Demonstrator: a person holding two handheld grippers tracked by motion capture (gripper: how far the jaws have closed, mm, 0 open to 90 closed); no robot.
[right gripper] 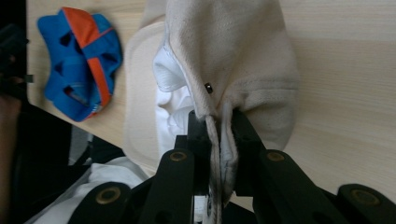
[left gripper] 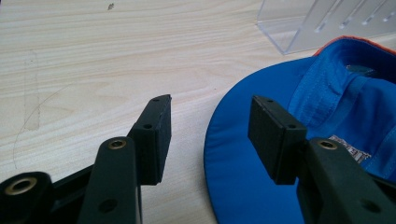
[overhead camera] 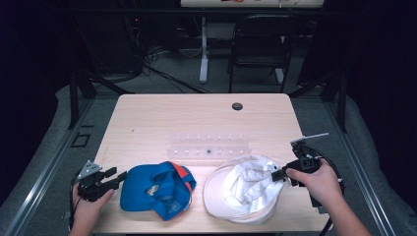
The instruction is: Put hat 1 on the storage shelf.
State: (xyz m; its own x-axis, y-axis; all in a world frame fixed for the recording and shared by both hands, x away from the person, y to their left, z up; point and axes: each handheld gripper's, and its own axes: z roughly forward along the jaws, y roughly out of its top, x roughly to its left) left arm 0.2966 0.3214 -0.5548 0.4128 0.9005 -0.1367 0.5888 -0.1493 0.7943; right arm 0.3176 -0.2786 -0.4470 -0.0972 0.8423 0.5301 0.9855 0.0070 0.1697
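The right hand-held gripper (right gripper: 218, 135) is clamped on the white cap's (overhead camera: 246, 189) edge; the left hand-held gripper (left gripper: 208, 135) gapes over the blue cap's (left gripper: 261, 154) brim, gripping nothing.

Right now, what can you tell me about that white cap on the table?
The white cap is a soft, cream-coloured cloth cap with a whiter lining. It lies upside down near the table's front edge, to the right of the blue cap, apart from it. Its brim points left and its crown is crumpled. The right hand-held gripper is shut on the crown's rim, pinching a fold of cloth and tugging it upward.
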